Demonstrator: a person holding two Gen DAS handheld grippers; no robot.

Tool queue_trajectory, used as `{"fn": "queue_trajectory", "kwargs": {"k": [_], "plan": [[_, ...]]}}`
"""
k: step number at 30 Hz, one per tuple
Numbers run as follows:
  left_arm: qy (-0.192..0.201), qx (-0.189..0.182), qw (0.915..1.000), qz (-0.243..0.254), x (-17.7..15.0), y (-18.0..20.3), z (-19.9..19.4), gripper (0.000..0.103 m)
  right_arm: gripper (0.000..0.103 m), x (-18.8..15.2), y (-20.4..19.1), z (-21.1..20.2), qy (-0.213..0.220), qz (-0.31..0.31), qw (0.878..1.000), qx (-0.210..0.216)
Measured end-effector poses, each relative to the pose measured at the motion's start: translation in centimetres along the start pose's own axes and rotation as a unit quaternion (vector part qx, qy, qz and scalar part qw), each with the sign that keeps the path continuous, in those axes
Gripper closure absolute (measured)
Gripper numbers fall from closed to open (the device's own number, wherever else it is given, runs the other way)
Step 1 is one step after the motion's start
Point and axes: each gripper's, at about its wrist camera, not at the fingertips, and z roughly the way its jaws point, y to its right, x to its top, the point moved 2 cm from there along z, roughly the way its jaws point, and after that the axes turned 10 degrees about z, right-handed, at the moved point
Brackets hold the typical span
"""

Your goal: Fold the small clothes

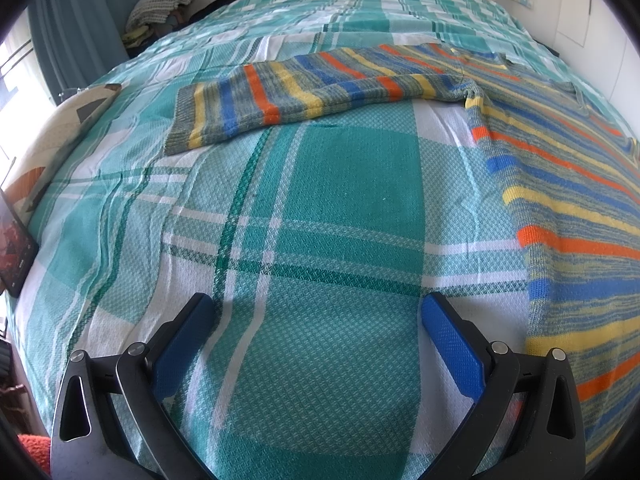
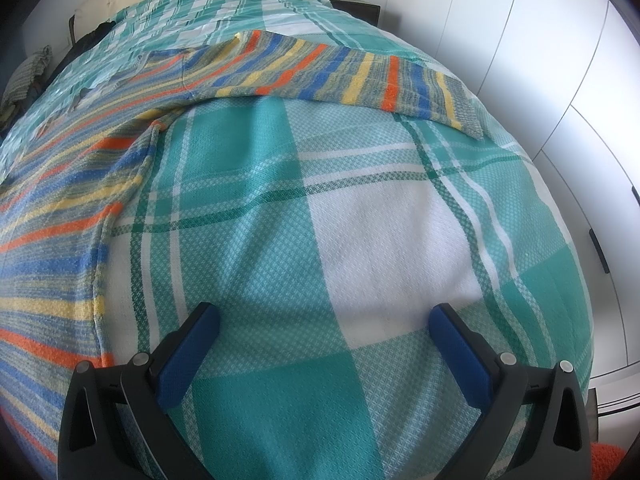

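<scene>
I see first the bed cover [image 1: 320, 208], a woven cotton with a small waffle texture in teal, white and dark green checks, which fills most of both views. On it lies the striped sweater [image 1: 568, 184], spread flat and not yet folded: a soft knit with bands of blue, orange and yellow on a grey-green ground. In the left wrist view its body takes the right edge of the frame and its left sleeve [image 1: 280, 96] runs across the upper middle, long axis almost left to right, ending in a ribbed cuff at the upper left. In the right wrist view the body is at the left edge and the right sleeve [image 2: 360, 76] goes across the top toward the upper right. My left gripper [image 1: 316, 344] is spread wide and holds nothing, hovering over bare cover; my right gripper [image 2: 324, 348] is the same, wide and empty. Each sleeve lies ahead of its own gripper, so I judge the fold can begin with either sleeve, each taken near its cuff.
</scene>
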Motion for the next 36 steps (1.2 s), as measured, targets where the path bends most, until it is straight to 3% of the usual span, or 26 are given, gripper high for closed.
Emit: {"fn": "queue_trajectory", "kwargs": {"k": [16, 18, 19, 21, 24, 28, 32, 36], "plan": [[-0.002, -0.007, 1.0000, 0.003, 0.4, -0.4, -0.5, 0.000, 0.000, 0.1, 0.0, -0.4, 0.004, -0.002, 1.000, -0.005], [-0.012, -0.018, 0.9997, 0.006, 0.9, -0.8, -1.3, 0.001, 0.001, 0.8, 0.5, -1.2, -0.006, 0.010, 1.000, 0.025], [-0.008, -0.023, 0.9997, 0.004, 1.1, -1.2, -2.1, 0.001, 0.003, 1.5, 1.4, -1.9, -0.002, 0.033, 0.998, 0.062], [0.018, -0.031, 0.9993, -0.005, 1.2, -1.8, -4.1, 0.001, 0.004, 3.3, 4.0, -3.5, 0.031, 0.091, 0.988, 0.123], [0.053, -0.048, 0.9971, -0.028, 1.4, -2.7, -6.7, 0.001, 0.004, 7.1, 9.0, -4.3, 0.073, 0.165, 0.969, 0.167], [0.065, -0.059, 0.9944, -0.059, 0.8, -3.4, -7.5, 0.001, 0.011, 12.4, 15.5, -1.2, 0.059, 0.271, 0.937, 0.215], [0.049, -0.042, 0.9966, -0.051, 0.9, -3.0, -6.1, 0.001, 0.024, 14.6, 18.0, 3.5, 0.002, 0.329, 0.915, 0.235], [0.033, -0.031, 0.9979, -0.047, 0.3, -2.3, -5.2, 0.001, 0.036, 16.4, 17.1, 6.4, -0.021, 0.316, 0.922, 0.224]]}}
